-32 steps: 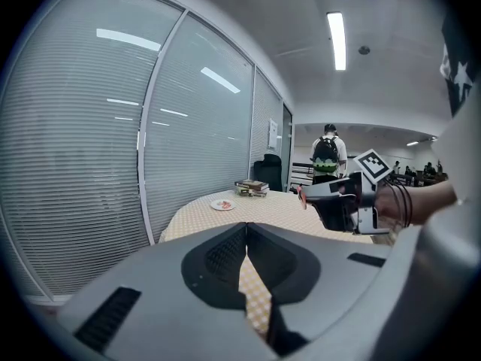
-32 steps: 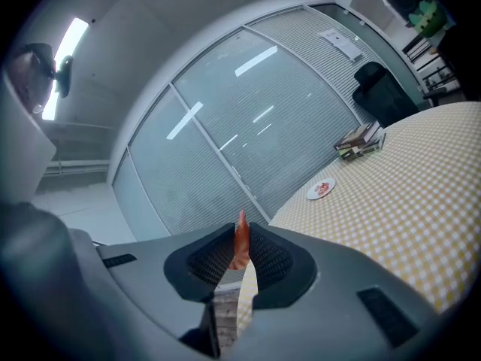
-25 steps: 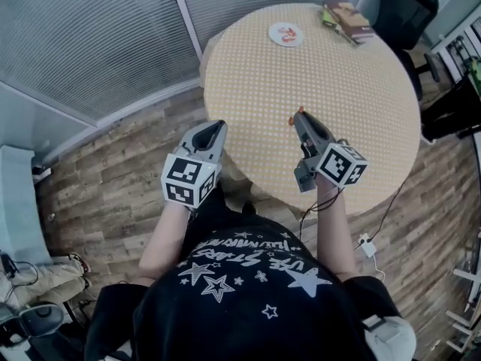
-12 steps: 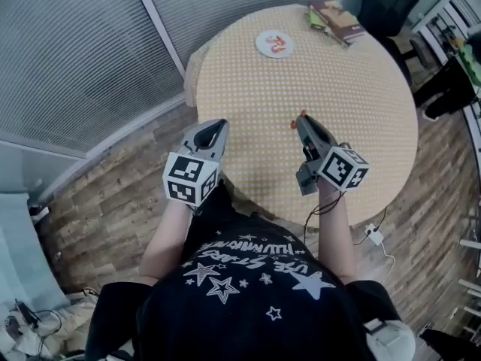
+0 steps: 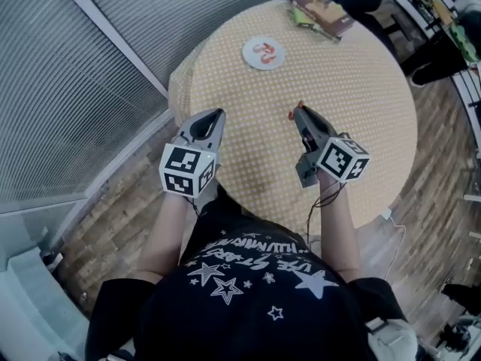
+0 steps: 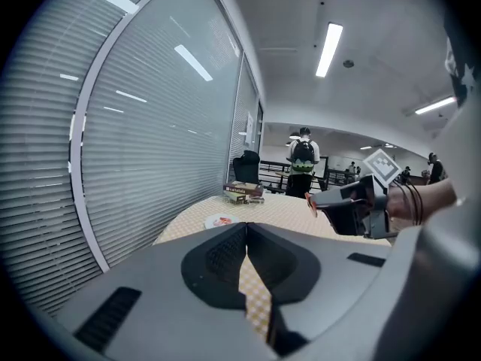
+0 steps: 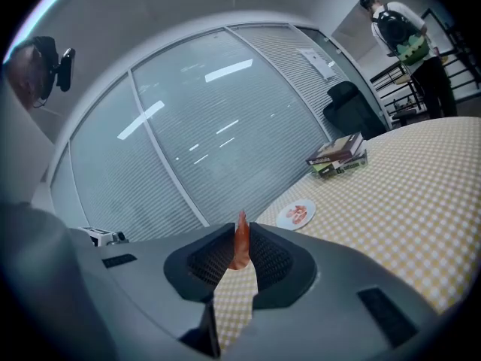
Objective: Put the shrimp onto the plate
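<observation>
Bright, even indoor light comes from long white ceiling strip lights (image 6: 329,49), whose reflections streak the grey slatted glass wall (image 7: 225,130). Both gripper views bow and darken at the corners (fisheye lenses); the grey left gripper (image 6: 246,232) looms slightly soft.

The grey right gripper (image 7: 240,232) has its jaws closed on a small orange-red shrimp (image 7: 240,251), which stands upright between them with its thin end up. Beyond them is a table with a yellow checked cloth (image 7: 421,201). On the table sits a round white plate (image 7: 282,221) with reddish pieces on it, and farther away a stack of books (image 7: 338,156).
</observation>
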`<state>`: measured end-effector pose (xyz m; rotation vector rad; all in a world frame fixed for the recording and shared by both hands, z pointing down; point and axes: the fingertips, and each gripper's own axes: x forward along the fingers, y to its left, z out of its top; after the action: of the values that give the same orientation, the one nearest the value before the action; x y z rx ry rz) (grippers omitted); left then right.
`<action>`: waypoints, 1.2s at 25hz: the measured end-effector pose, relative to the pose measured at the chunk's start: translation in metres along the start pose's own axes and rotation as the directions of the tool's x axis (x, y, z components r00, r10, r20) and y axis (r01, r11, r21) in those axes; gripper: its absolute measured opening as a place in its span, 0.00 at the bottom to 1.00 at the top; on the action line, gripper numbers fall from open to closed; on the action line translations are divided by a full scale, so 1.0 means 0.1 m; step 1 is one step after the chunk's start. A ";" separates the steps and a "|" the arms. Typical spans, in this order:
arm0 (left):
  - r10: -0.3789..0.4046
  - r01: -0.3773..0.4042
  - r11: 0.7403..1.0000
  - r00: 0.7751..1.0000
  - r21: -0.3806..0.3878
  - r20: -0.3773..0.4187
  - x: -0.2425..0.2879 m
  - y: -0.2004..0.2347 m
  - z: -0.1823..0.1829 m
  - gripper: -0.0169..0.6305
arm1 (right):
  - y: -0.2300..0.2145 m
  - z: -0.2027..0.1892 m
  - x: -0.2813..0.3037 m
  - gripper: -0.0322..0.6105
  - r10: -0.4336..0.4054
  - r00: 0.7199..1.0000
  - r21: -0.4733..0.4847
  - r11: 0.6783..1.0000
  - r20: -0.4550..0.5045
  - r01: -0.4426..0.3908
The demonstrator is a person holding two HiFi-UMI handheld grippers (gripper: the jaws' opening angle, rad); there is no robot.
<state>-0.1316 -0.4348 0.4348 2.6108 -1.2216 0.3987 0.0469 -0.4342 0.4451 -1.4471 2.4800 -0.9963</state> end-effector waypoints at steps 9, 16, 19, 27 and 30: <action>-0.088 0.089 0.996 0.996 0.010 -0.029 0.44 0.58 0.06 0.04 | -0.03 -0.02 0.70 0.14 -0.073 0.997 0.018 0.997 -0.022 0.074; -0.161 0.161 0.987 0.984 -0.005 -0.078 0.87 0.86 -0.04 0.04 | -0.24 0.04 1.32 0.14 -0.121 0.992 0.006 0.993 -0.042 0.121; -0.186 0.186 0.983 0.978 -0.013 -0.096 1.04 0.90 -0.10 0.04 | -0.37 0.02 1.52 0.14 -0.137 0.988 0.001 0.991 -0.064 0.138; -0.196 0.194 0.980 0.973 -0.030 -0.125 1.37 1.03 -0.24 0.04 | -0.80 -0.06 2.01 0.14 -0.188 0.975 -0.007 0.982 -0.119 0.189; -0.188 0.184 0.982 0.973 -0.043 -0.133 1.44 1.11 -0.29 0.04 | -0.90 -0.06 2.20 0.14 -0.194 0.971 -0.022 0.981 -0.137 0.192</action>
<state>-0.1328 -0.5977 0.5209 2.5949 -0.9230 0.5087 -0.0079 -0.6395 0.5525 -1.7048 2.4757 -1.1589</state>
